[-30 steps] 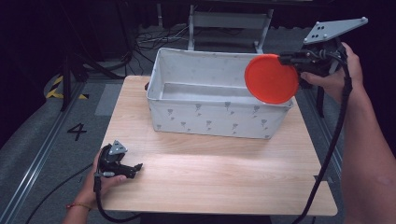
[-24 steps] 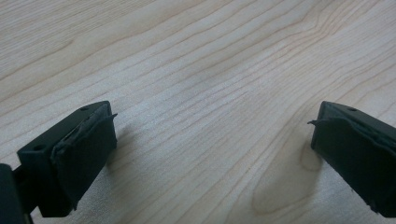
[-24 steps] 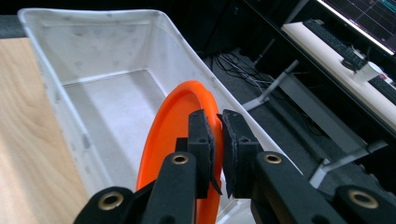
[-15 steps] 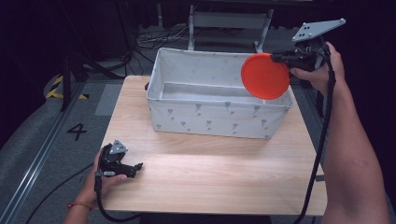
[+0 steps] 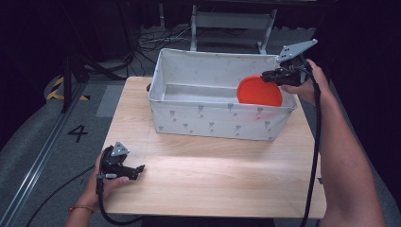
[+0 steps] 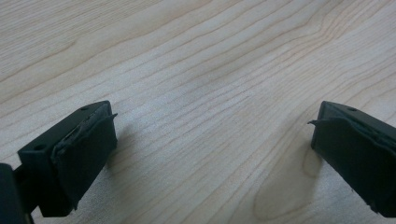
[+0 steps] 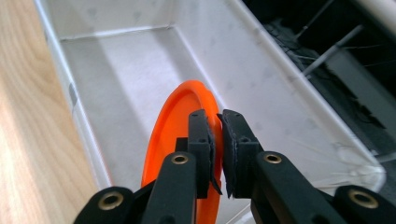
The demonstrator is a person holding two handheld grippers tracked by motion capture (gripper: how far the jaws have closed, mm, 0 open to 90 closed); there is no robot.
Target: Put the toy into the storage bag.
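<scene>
Orange plate (image 5: 259, 91) lowered on edge into the white bin (image 5: 208, 120), pinched by the right gripper (image 5: 267, 75).

Compared with a second ago: plate and right gripper lower and further left in the high view, the plate no longer above the bin's right end but partly down inside it, below the near rim. Left gripper (image 5: 137, 169) unmoved at the near left of the surface (image 5: 213, 175), fingers (image 6: 84, 149) spread wide with bare wood between them. Right fingers (image 7: 203, 140) closed on the plate's rim, the plate (image 7: 180, 135) standing upright close to the bin's near wall at its right end. Rest of the bin's (image 7: 116, 60) floor bare and white; small grey marks printed on its outer wall, too small to read. A "4" (image 5: 78, 133) marked on the grey floor left of the surface.
</scene>
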